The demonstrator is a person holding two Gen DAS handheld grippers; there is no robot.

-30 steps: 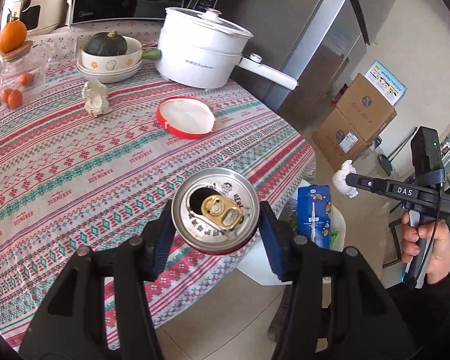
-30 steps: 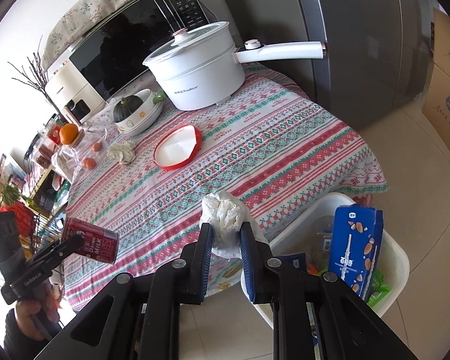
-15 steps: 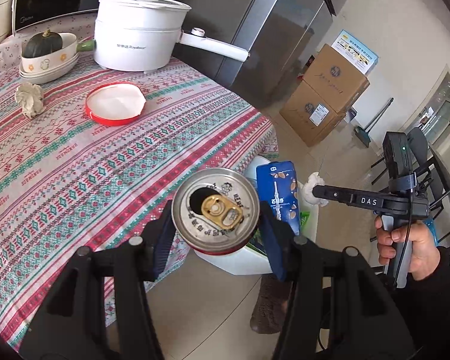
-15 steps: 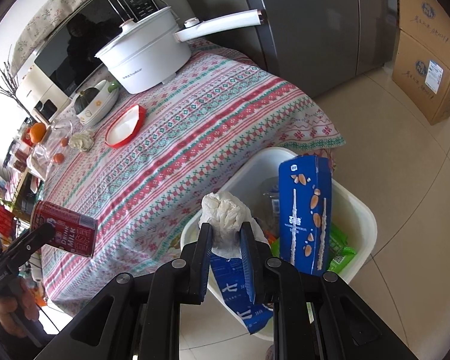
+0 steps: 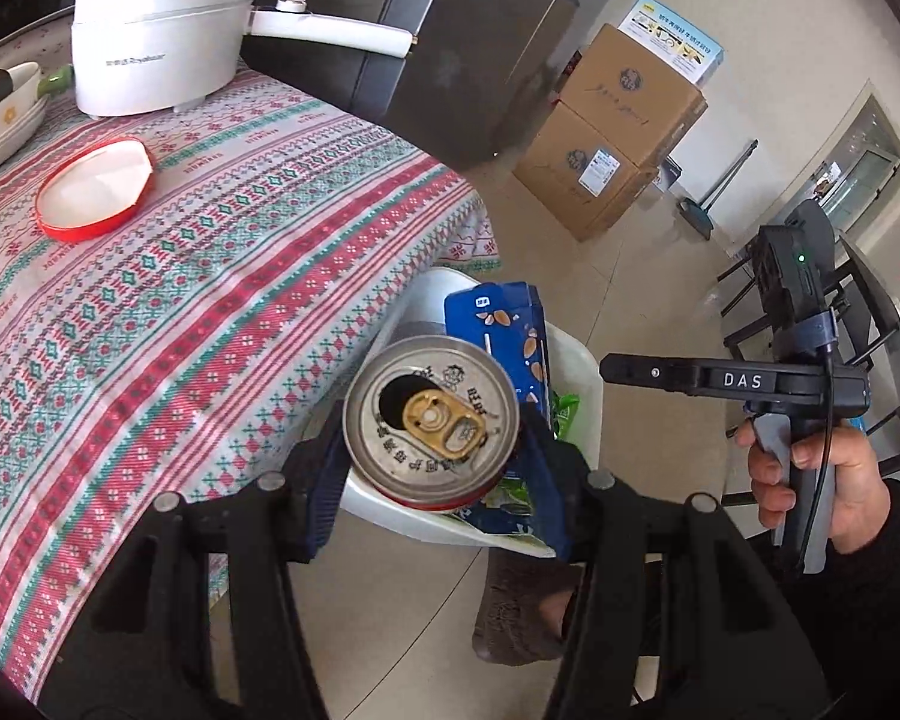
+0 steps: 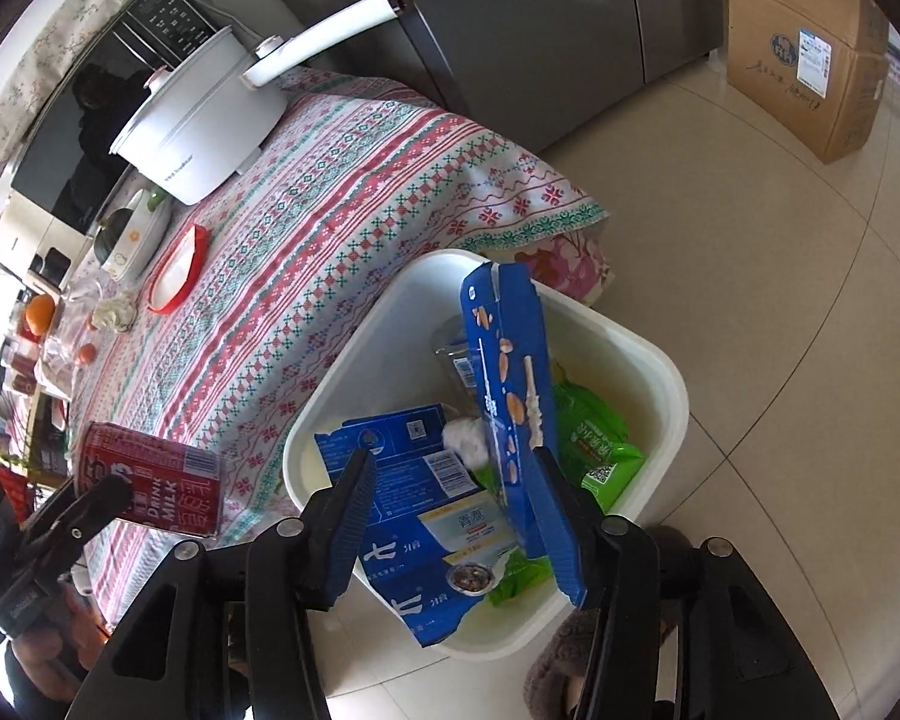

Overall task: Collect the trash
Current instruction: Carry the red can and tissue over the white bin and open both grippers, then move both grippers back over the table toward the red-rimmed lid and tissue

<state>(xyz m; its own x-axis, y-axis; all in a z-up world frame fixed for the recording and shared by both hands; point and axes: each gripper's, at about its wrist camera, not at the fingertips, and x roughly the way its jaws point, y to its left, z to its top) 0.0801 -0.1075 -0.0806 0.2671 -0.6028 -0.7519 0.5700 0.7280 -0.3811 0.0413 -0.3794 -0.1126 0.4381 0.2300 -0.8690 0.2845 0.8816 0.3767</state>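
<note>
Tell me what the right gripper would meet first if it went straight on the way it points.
Most likely the trash in the white bin: the open right gripper aims at the flattened blue carton and the white wad beside it. Depth is uncertain.

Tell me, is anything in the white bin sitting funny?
Yes. The tall blue carton stands on end in the white bin, leaning and poking above its rim, while the other blue carton lies flat. A crumpled white tissue sits between them.
</note>
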